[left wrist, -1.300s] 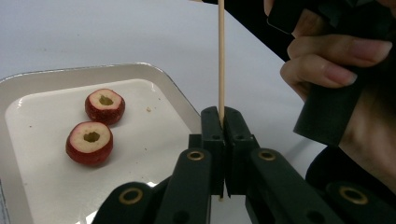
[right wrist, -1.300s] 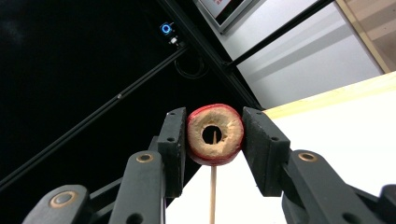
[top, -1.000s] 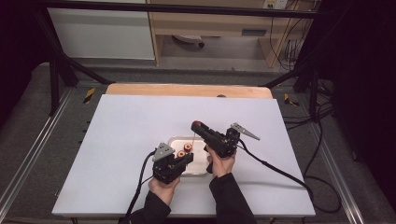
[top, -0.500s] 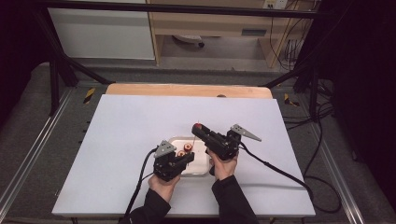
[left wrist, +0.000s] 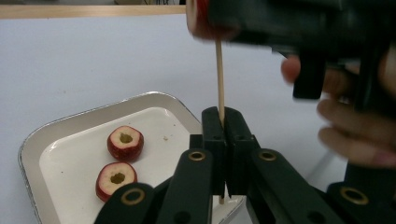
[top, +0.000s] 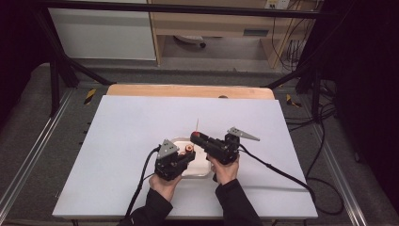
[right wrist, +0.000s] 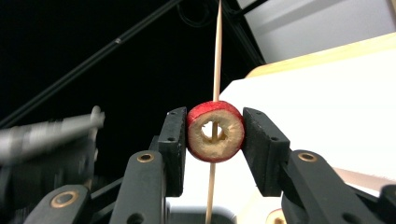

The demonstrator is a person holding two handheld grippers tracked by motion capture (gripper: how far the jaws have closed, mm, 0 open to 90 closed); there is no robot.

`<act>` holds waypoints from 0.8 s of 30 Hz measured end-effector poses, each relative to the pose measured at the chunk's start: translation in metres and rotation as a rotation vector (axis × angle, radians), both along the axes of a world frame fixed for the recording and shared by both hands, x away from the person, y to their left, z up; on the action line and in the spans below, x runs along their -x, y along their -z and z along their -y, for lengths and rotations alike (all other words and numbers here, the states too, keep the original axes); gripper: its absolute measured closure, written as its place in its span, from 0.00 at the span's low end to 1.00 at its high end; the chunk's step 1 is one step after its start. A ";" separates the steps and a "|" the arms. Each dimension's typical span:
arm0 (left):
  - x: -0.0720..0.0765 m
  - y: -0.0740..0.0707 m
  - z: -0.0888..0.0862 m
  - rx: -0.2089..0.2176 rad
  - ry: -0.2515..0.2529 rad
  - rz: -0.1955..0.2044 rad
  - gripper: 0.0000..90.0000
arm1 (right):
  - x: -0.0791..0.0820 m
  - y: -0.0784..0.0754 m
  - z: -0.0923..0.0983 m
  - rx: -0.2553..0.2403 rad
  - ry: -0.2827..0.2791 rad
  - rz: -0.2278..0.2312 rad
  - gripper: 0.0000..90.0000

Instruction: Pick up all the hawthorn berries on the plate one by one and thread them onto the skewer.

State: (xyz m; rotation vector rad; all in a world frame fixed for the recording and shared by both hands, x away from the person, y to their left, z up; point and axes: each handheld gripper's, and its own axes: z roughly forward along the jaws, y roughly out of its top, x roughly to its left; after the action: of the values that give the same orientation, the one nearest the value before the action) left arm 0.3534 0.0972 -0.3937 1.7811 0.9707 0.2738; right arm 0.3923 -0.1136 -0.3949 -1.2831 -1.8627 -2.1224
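Observation:
My left gripper [left wrist: 223, 123] is shut on the lower part of a thin wooden skewer [left wrist: 218, 74], which it holds upright over the near right corner of a white tray [left wrist: 32, 140]. My right gripper [right wrist: 215, 133] is shut on a red fruit ring [right wrist: 233, 128] with a cored middle. The skewer [right wrist: 217, 46] passes through the ring's hole, well above the left jaws. Two more red rings [left wrist: 125, 142] [left wrist: 116, 178] lie flat in the tray. In the high view both grippers [top: 181, 159] [top: 195, 137] meet over the tray [top: 200, 170] at the table's front middle.
The white table top [top: 117, 136] spreads wide around the tray, with a wooden strip [top: 188, 90] along its far edge. Cables trail from both grippers toward the front edge and the right. Black frame bars stand beyond the table.

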 end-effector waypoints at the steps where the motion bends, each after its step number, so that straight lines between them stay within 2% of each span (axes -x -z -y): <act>1: -0.002 0.000 -0.001 -0.005 0.007 -0.005 0.99 | 0.002 0.003 -0.002 -0.006 0.002 0.006 0.69; 3: -0.001 0.000 -0.002 -0.033 0.001 0.003 0.99 | 0.001 0.005 -0.003 -0.010 -0.004 0.003 0.69; 6: -0.004 0.003 -0.003 -0.029 0.015 -0.024 0.99 | 0.001 0.007 -0.004 0.001 -0.007 -0.007 0.69; 7: -0.005 0.004 -0.003 -0.033 0.016 -0.018 0.99 | 0.001 0.007 -0.004 0.014 -0.004 -0.002 0.69; 9: -0.006 0.003 -0.003 -0.014 0.030 -0.038 0.99 | 0.003 0.006 -0.003 0.026 -0.002 0.007 0.69; 11: -0.005 0.004 -0.003 -0.027 0.038 -0.035 0.99 | 0.004 0.006 -0.002 0.030 -0.005 0.006 0.69; 14: -0.006 0.004 -0.004 -0.016 0.044 -0.043 0.99 | 0.005 0.006 -0.002 0.038 -0.008 0.009 0.69; 18: -0.006 0.005 -0.001 -0.044 0.041 -0.028 0.99 | 0.006 0.008 -0.002 0.051 0.002 0.004 0.69; 20: -0.006 0.005 -0.001 -0.045 0.043 -0.025 0.99 | 0.005 0.007 -0.002 0.047 -0.007 0.002 0.69; 22: -0.006 0.007 0.000 -0.078 0.046 -0.013 0.99 | 0.005 0.007 -0.002 0.055 -0.010 -0.001 0.69; 23: -0.006 0.008 0.001 -0.087 0.045 -0.016 0.99 | 0.005 0.007 -0.002 0.066 -0.011 -0.004 0.69; 24: -0.008 0.008 0.000 -0.076 0.052 -0.026 0.99 | 0.005 0.009 -0.002 0.072 -0.011 -0.007 0.69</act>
State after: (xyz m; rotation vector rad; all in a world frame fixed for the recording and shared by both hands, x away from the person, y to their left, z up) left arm 0.3613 0.0975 -0.4013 1.8803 0.9421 0.2582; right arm 0.3877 -0.1116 -0.4035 -1.2890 -1.9560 -2.0601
